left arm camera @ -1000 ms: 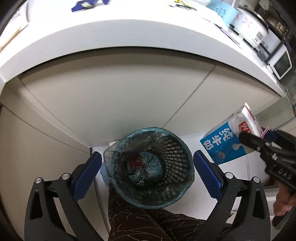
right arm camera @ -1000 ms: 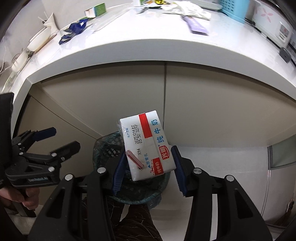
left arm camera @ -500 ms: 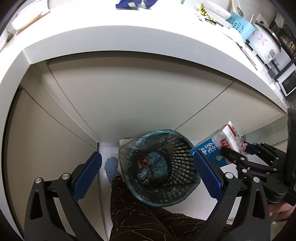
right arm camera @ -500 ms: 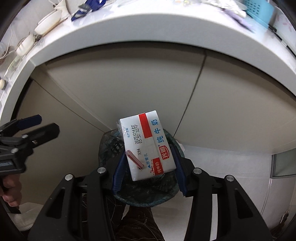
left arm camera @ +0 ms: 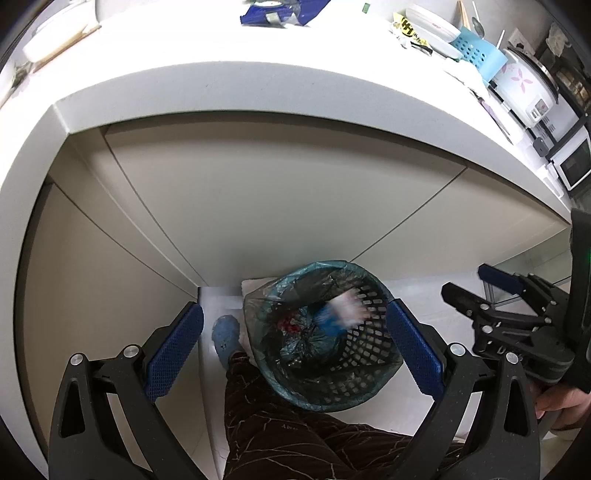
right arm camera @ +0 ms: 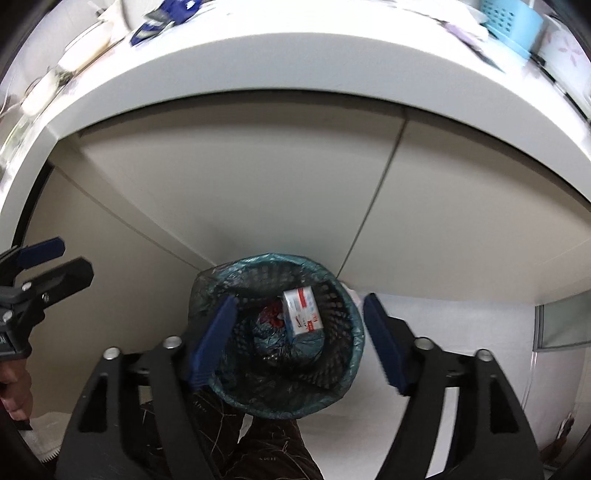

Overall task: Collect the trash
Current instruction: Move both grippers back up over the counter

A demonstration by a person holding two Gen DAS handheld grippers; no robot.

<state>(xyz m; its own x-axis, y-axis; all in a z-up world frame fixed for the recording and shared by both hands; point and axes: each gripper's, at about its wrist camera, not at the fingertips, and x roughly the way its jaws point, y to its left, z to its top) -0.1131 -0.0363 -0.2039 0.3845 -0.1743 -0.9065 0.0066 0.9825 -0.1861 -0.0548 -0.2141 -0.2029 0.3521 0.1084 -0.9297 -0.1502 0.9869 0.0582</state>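
A black mesh waste basket (left arm camera: 373,384) (right arm camera: 351,354) lined with a teal bag stands on the floor below the counter. The white, red and blue milk carton (right arm camera: 303,311) (left arm camera: 341,313) is inside the basket, blurred in the left wrist view. My right gripper (right arm camera: 299,345) hangs above the basket, its jaws opening, with nothing pressed between the blue pads. It shows from the side in the left wrist view, right gripper (left arm camera: 467,284). My left gripper (left arm camera: 293,349) is open and empty over the basket. It appears at the left edge of the right wrist view, left gripper (right arm camera: 62,260).
A white counter (left arm camera: 258,85) overhangs beige cabinet doors (left arm camera: 280,192). On it lie a blue wrapper (left arm camera: 275,13), a light blue basket (left arm camera: 476,51) and a rice cooker (left arm camera: 524,88). A person's brown trouser leg (left arm camera: 280,424) and blue shoe (left arm camera: 225,332) are beside the waste basket.
The right gripper's jaws have spread and the milk carton has left them and dropped into the waste basket. Both grippers have shifted a little over the basket.
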